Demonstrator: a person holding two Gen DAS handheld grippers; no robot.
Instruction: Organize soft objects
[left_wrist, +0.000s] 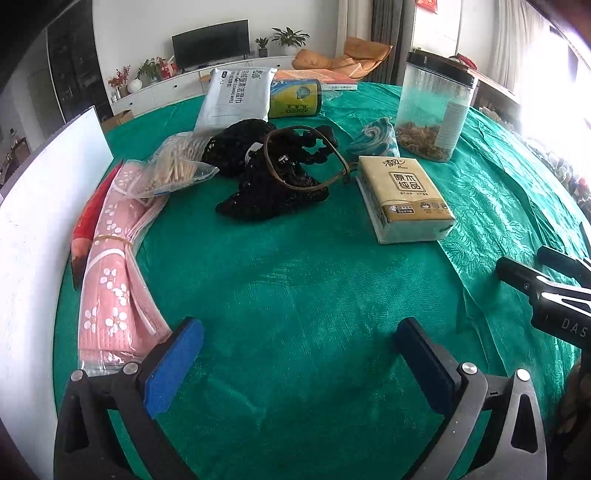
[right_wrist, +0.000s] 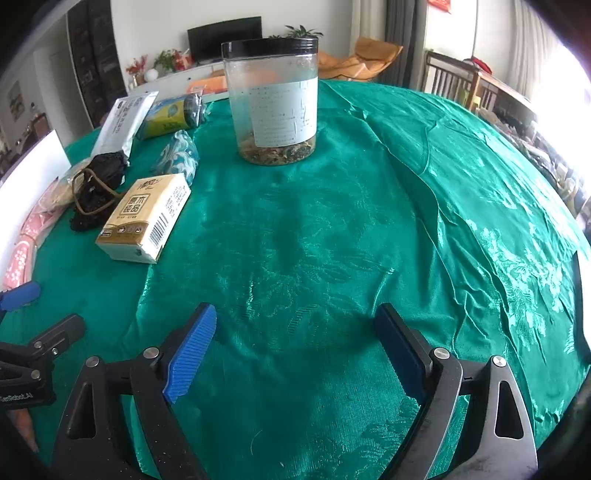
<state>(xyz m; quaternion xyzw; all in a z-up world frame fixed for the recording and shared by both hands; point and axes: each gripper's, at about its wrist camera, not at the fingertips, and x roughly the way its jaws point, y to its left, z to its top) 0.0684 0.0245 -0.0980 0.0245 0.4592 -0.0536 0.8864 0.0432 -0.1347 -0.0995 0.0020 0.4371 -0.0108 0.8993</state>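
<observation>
Soft items lie on a green tablecloth (left_wrist: 295, 288): a pink flowered cloth pack (left_wrist: 110, 280) at the left, a bag of cotton swabs (left_wrist: 173, 166), a black mesh bag with a brown hoop (left_wrist: 273, 173), a tissue pack (left_wrist: 404, 197), a white wipes pack (left_wrist: 236, 96), and a blue wave-pattern pouch (left_wrist: 378, 139). My left gripper (left_wrist: 299, 365) is open over bare cloth, its left pad beside the pink pack. My right gripper (right_wrist: 299, 354) is open over bare cloth with nothing between its pads. The tissue pack (right_wrist: 146, 218) lies far left of it.
A clear jar with a black lid (left_wrist: 432, 107) stands at the back right; it is also straight ahead of the right gripper (right_wrist: 273, 103). A yellow-green roll (left_wrist: 295, 99) lies by the wipes. A white board (left_wrist: 40, 221) stands along the table's left edge.
</observation>
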